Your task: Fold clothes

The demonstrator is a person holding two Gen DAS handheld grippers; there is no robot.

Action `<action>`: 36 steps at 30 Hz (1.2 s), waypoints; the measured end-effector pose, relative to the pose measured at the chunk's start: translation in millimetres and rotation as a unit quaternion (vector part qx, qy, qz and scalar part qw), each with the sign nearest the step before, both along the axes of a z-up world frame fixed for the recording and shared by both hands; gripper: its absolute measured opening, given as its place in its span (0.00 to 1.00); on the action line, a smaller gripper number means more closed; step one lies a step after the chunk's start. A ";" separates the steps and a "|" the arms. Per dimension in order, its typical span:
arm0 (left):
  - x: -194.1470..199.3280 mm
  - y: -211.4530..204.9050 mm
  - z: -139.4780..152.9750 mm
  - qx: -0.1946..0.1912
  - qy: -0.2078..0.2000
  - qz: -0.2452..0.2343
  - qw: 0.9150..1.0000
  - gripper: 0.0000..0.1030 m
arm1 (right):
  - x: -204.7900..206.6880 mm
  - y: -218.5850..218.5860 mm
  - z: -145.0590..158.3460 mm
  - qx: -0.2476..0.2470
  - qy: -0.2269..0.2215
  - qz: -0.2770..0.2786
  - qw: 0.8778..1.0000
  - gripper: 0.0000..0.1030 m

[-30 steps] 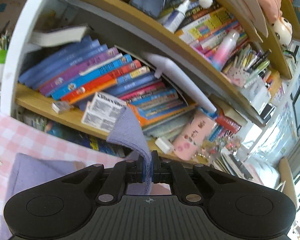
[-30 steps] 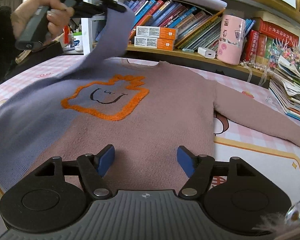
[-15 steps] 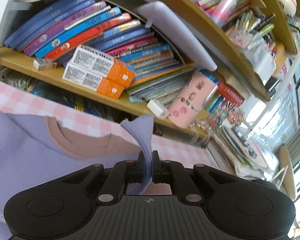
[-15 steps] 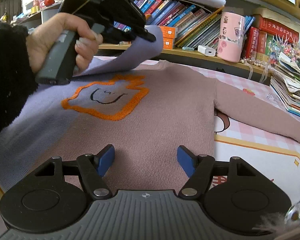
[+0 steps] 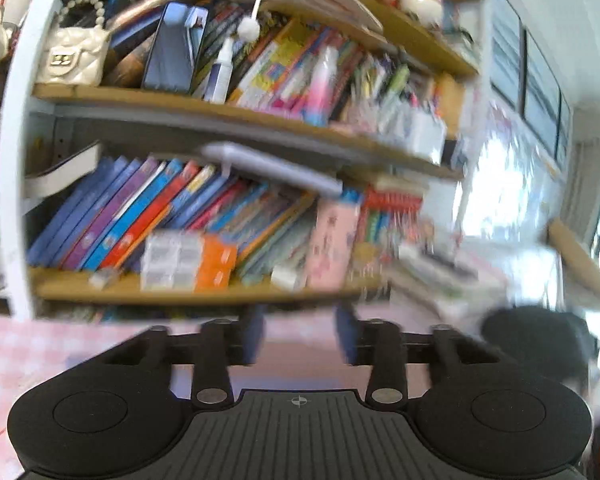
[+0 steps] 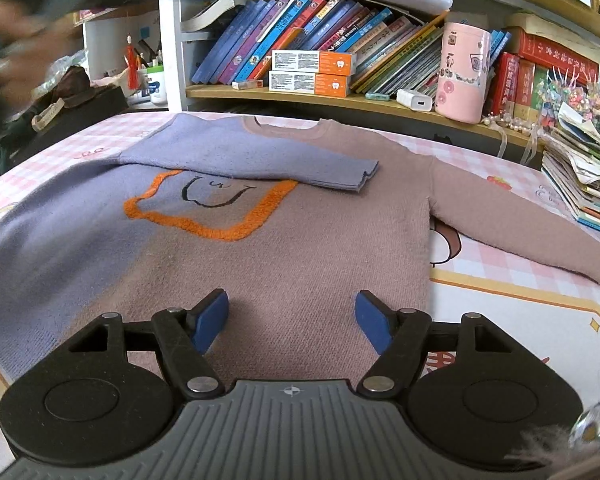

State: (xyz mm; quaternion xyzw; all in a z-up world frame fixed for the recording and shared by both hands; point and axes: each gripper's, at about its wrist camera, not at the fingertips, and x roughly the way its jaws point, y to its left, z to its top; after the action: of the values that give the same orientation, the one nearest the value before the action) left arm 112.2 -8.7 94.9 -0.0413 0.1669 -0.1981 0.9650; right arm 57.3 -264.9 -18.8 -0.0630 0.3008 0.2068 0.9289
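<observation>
- The sweater [image 6: 284, 248] lies flat, front up, on the pink checked table [image 6: 512, 312], collar toward the far edge by the bookshelf [image 6: 340, 98].
- Its lilac sleeve [image 6: 260, 156] is folded across the chest, cuff resting just past the orange-outlined motif [image 6: 216, 216]; the brown sleeve [image 6: 520, 216] stretches out toward the table's right edge.
- The left gripper [image 5: 300, 340] is blurred, its jaws opening, with nothing between them.
- The right gripper [image 6: 292, 316] hovers over the hem with jaws wide apart and empty.
- Judged by look, the knit is soft, thick and limp: light, not fragile, but it will sag and drag its own layers.
- The brown cuff looks like the best hold next; pinch both layers at the edge and lift before carrying it across.
</observation>
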 end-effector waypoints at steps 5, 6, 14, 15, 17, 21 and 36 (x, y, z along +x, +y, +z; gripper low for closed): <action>-76.9 31.7 -49.2 0.094 0.065 0.017 0.993 0.57 | -3.2 3.5 0.2 -0.012 -0.009 -0.001 1.000 0.67; -91.3 41.2 -57.3 0.102 0.070 0.028 0.992 0.60 | -5.3 4.3 0.7 -0.019 -0.013 0.000 1.000 0.67; -168.8 103.2 -87.1 0.048 0.087 0.160 0.982 0.62 | -44.3 -10.0 20.4 -0.037 -0.026 -0.010 0.999 0.64; -172.9 105.5 -88.6 0.041 0.086 0.154 0.983 0.61 | -51.9 -12.8 22.8 -0.037 -0.024 -0.013 0.999 0.63; -181.0 110.0 -91.7 0.026 0.086 0.142 0.986 0.58 | -67.9 -18.1 25.3 -0.043 -0.024 -0.021 0.999 0.61; -176.7 110.9 -93.2 0.020 0.090 0.136 0.986 0.43 | -86.2 -36.8 26.1 -0.023 -0.021 -0.060 0.998 0.47; -163.7 116.2 -114.5 -0.037 0.135 0.134 0.981 0.25 | -77.7 -50.3 7.9 0.051 0.030 -0.107 0.993 0.22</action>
State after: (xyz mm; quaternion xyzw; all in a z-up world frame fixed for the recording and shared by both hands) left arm -51.5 107.4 -19.6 -0.1252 0.2811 -0.0658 0.9492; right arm -20.4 -315.2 -10.9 0.0234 0.3221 0.1236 0.9383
